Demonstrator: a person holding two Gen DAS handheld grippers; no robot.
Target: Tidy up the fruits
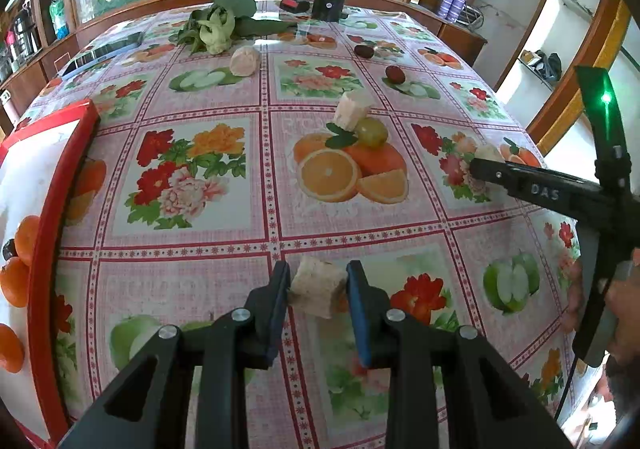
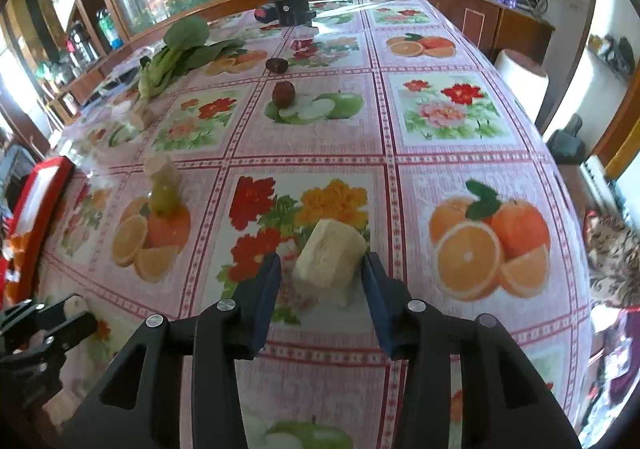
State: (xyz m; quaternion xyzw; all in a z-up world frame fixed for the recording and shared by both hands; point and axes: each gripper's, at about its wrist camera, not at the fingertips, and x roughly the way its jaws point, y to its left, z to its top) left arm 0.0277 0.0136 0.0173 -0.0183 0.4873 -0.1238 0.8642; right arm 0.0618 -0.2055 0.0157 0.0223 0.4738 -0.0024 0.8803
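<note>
In the left wrist view my left gripper [image 1: 318, 267] is shut on a pale fruit chunk [image 1: 318, 291], with both blue pads against its sides just above the flowered tablecloth [image 1: 200, 249]. A red-rimmed tray [image 1: 48, 209] holding oranges [image 1: 16, 281] lies at the left edge. In the right wrist view my right gripper [image 2: 323, 256] stands open around a larger pale chunk [image 2: 328, 265] that rests on the cloth, and a gap shows at the left pad. Further back lie a green grape [image 1: 372, 131], another pale chunk [image 1: 352, 111] and two dark red dates [image 1: 395, 73].
Leafy greens [image 1: 216, 25] and a black round device [image 1: 329, 5] sit at the table's far end. A peeled pale fruit [image 1: 245, 61] lies near the greens. Dark flat items [image 1: 112, 49] lie at the far left. A person's hand [image 1: 616, 289] holds the right tool.
</note>
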